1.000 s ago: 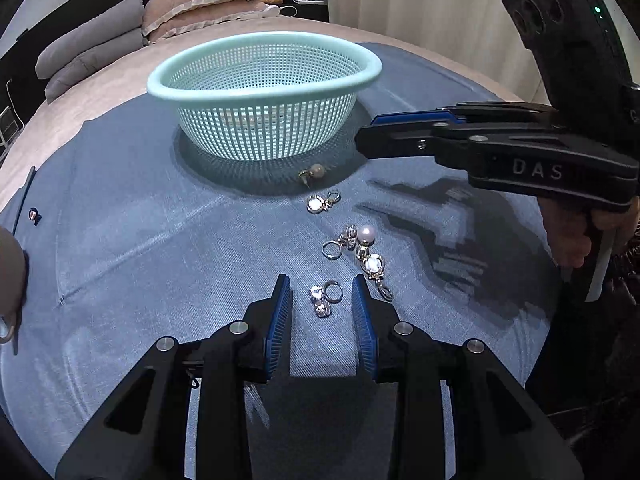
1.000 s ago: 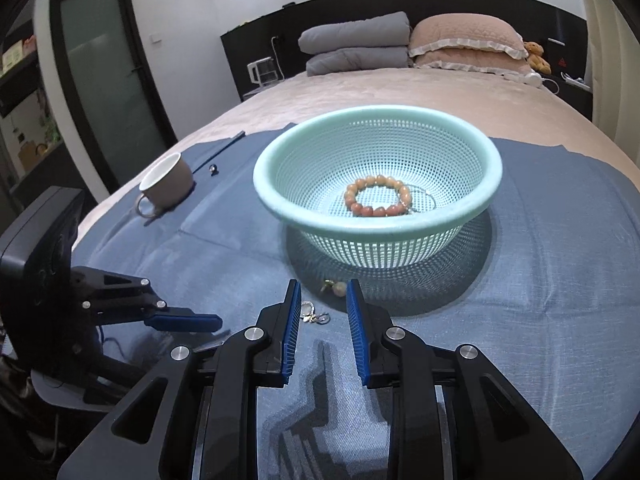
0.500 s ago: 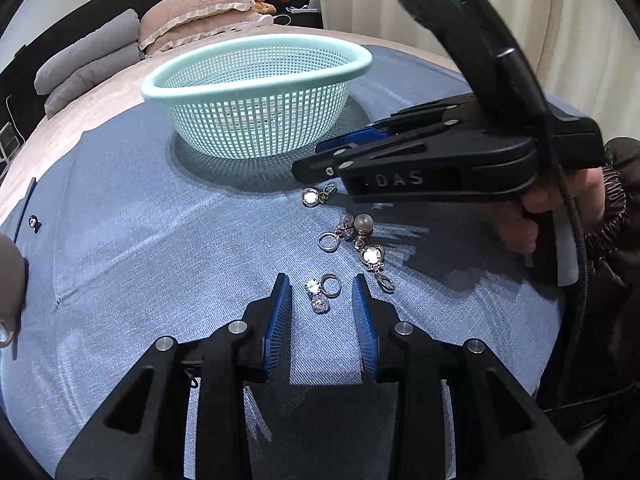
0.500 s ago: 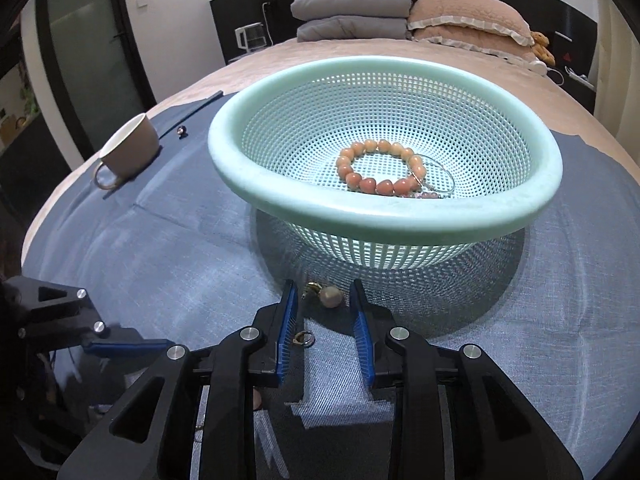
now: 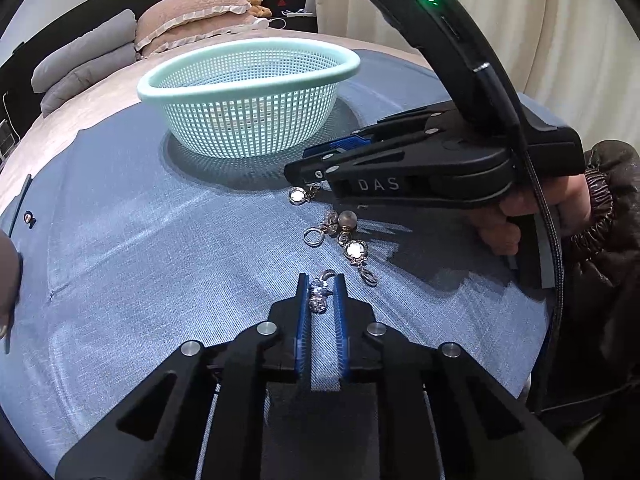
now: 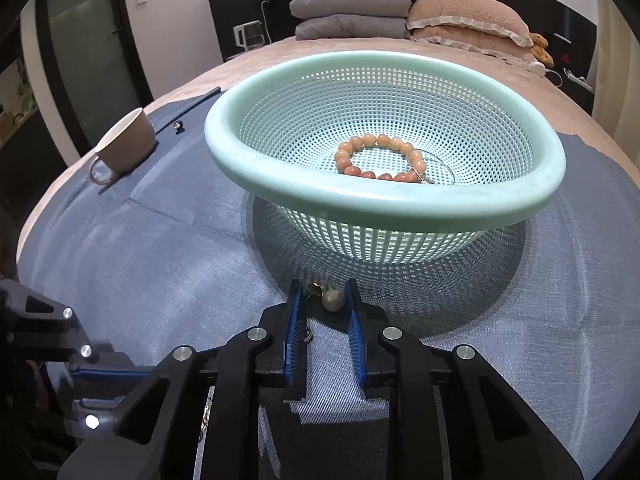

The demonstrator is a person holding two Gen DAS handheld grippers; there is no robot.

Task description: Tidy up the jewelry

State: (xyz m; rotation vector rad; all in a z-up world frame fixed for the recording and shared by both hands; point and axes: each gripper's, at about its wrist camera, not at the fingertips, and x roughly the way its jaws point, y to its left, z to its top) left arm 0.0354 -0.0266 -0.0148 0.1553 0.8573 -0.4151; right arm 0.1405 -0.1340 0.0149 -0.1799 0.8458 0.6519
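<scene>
My left gripper has closed on a small crystal earring lying on the blue cloth. Beyond it lie a pearl drop earring, a ring, a round pendant earring and another round earring. My right gripper is open, low on the cloth, with a pearl earring between its fingers, just in front of the mint basket. The basket holds an orange bead bracelet.
A brown cup lies on its side at the left on the cloth. A dark rod and a small bead lie behind it. Pillows are at the head of the bed. The right gripper's body hovers over the jewelry.
My left gripper has narrowed around the crystal earring. My right gripper has moved forward and down so that the pearl earring sits between its fingers.
</scene>
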